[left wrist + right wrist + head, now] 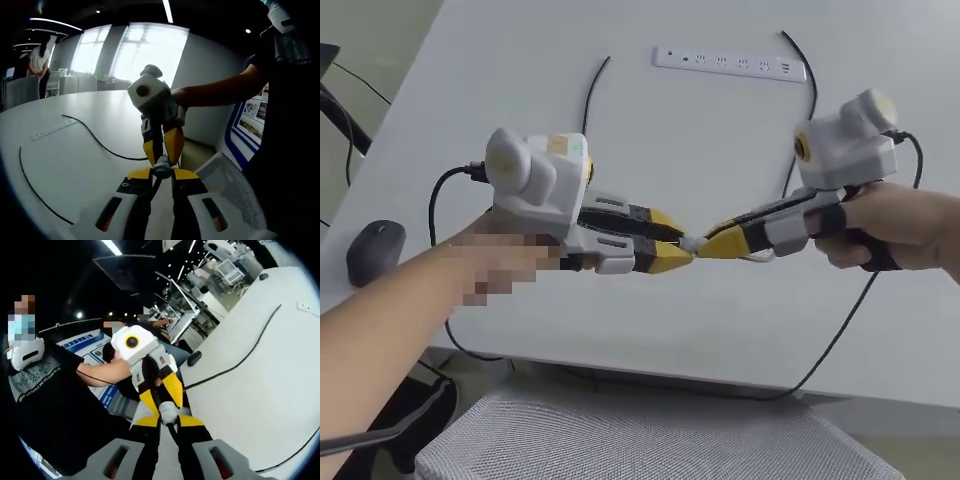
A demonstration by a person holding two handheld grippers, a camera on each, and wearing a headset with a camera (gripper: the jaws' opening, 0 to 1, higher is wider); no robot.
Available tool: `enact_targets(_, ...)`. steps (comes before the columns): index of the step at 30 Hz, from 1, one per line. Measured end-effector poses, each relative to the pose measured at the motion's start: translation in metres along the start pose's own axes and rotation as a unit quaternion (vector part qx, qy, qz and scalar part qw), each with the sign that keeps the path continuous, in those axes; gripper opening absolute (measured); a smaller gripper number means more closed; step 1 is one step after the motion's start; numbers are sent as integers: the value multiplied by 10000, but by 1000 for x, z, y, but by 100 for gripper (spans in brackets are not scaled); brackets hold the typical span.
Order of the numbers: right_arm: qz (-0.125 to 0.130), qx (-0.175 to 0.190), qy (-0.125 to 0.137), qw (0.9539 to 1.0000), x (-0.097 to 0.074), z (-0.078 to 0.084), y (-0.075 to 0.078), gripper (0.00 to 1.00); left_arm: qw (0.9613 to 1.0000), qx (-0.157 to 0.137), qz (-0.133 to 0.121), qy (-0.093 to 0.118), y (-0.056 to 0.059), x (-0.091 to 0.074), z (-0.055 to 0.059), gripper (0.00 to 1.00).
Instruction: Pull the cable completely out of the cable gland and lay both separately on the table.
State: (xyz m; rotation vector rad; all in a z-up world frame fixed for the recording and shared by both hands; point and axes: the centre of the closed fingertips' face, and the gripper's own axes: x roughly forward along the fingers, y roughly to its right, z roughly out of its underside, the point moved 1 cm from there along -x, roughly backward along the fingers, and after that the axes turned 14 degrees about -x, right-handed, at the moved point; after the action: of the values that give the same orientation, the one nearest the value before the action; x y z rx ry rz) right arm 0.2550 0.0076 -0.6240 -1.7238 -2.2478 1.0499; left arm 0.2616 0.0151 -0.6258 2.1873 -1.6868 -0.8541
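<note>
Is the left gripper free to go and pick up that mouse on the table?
Probably not yet. The left gripper is shut on the cable gland it shares with the right gripper. The path to the mouse looks open.

Table (620, 130): white, smooth, matt. Left gripper (682, 252), right gripper (715, 241): white plastic housings, glossy yellow jaw tips. Cable gland (162, 168): grey, slight sheen. Cable (757, 258): pale smooth sheath. Chair (650, 440), lower frame: grey woven mesh.

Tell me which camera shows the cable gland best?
The left gripper view: the cable gland sits central and large between the yellow jaw tips. The right gripper view shows it nearly as well. In the head view it is a tiny pale speck.
</note>
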Motion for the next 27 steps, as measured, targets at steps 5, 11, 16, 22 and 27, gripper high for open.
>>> enact_targets(5,355,-890,-273,9950,3,0,-1,7,9998,-174,-2,-11,-2,-2,2,15)
enact_targets(11,820,-1954,-722,9746,5,0,-1,7,9996,-271,4,-35,-4,-2,4,15)
enact_targets(16,1180,-2687,-974,9510,5,-1,-1,7,9993,-360,24,8,-4,-2,2,15)
enact_targets(22,1569,-3559,-1210,9133,4,2,0,7,9989,-466,22,-24,-5,-1,3,15)
enact_targets(27,1809,-4178,-1374,8797,5,3,3,7,9984,-564,-8,-34,-6,-1,3,15)
